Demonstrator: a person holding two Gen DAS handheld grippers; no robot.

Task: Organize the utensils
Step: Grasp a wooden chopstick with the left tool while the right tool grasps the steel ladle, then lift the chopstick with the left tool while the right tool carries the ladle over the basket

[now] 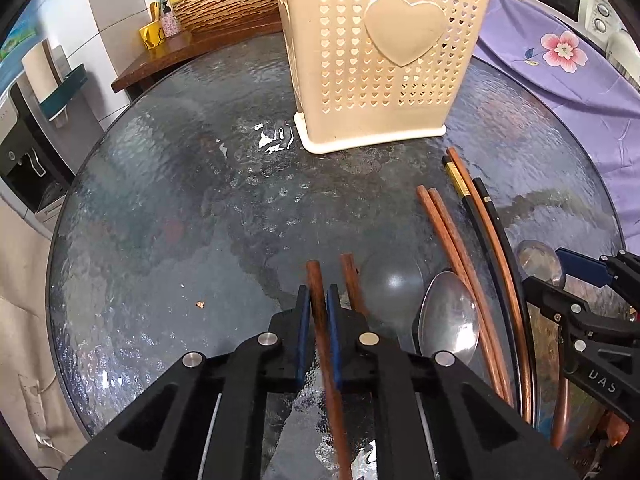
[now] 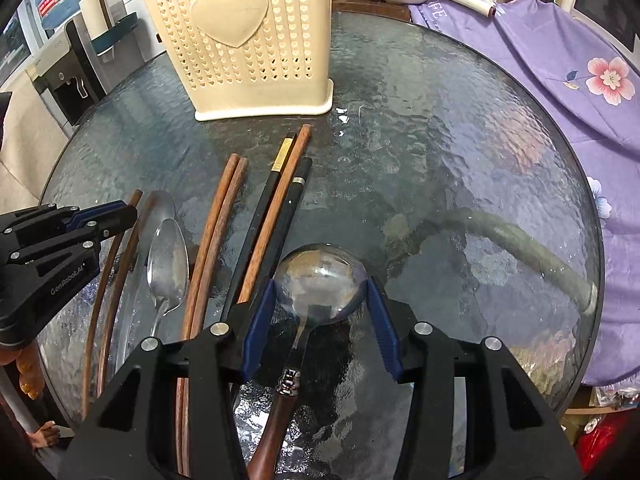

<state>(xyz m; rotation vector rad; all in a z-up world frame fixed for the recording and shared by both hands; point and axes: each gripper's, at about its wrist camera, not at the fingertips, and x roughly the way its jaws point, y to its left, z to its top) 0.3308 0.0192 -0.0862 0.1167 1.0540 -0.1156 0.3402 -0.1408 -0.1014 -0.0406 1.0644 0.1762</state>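
A brown chopstick (image 1: 320, 320) sits clamped between the left gripper's (image 1: 319, 300) blue pads, just above the glass table (image 1: 180, 200). The right gripper (image 2: 320, 280) brackets the bowl of a wooden-handled spoon (image 2: 320, 280) — pads seemingly touching it, though the view is unclear. More chopsticks lie between them; the cream basket (image 1: 384, 60) stands behind.

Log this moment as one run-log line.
left gripper: shut on brown chopstick | right gripper: astride round spoon bowl | cream utensil holder: upright on glass table
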